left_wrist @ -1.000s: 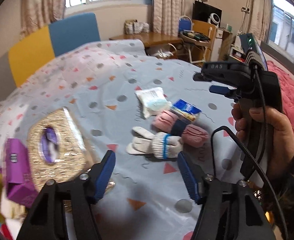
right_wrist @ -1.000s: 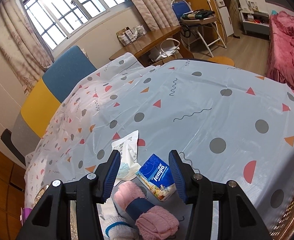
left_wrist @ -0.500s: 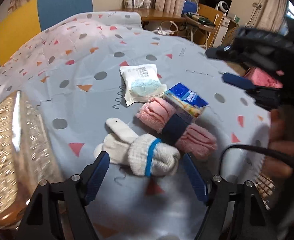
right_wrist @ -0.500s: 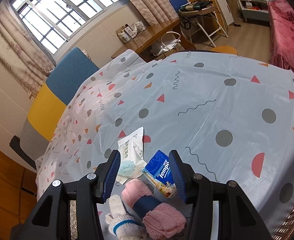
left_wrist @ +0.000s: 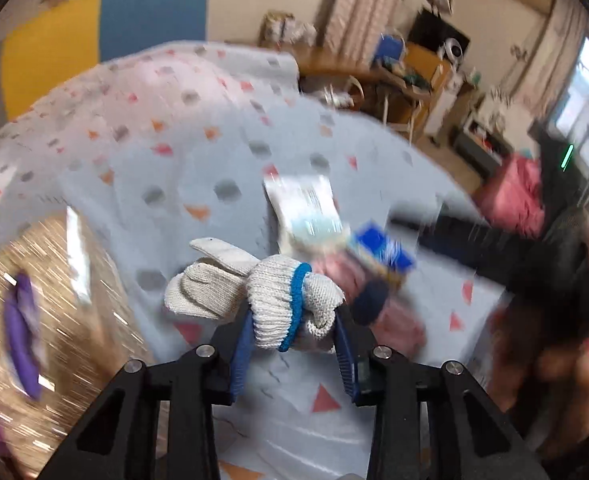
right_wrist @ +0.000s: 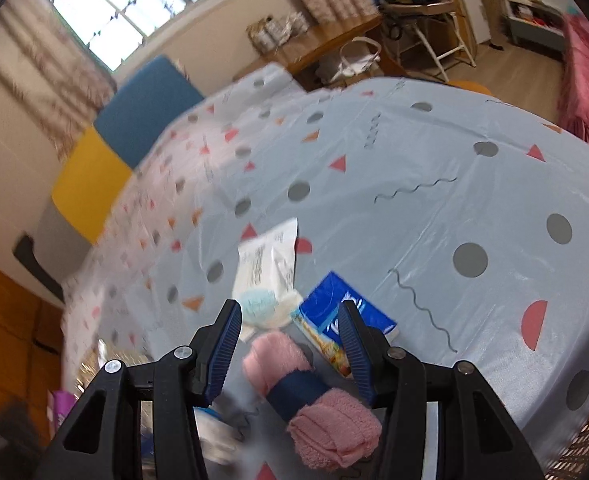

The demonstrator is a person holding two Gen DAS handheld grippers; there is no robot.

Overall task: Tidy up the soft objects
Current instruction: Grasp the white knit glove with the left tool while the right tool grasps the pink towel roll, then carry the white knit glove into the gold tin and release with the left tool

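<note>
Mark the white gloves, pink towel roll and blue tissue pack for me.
white gloves (left_wrist: pixel 274 296): left wrist view, on the ribbed cuff.
pink towel roll (right_wrist: pixel 334 428): right wrist view, on the near pink end.
blue tissue pack (right_wrist: pixel 326 300): right wrist view, on the blue top face.

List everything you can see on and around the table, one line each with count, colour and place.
Gloves: one rolled pair, white with a blue band, clamped in the left tool, lifted over the tablecloth.
Rolled towel: one, pink with a navy band, on the table below the right tool.
Tissue pack: one, blue, beside the towel.
Mask packet: one, white with a pale blue mask, beyond the tissue pack.
Basket: one, gold, left side of the table, with something purple in it.
Tablecloth: one, pale blue with dots and triangles.
Chair: one, blue and yellow, behind the table.
Left tool: shut on the gloves.
Right tool: open, above the towel.
</note>
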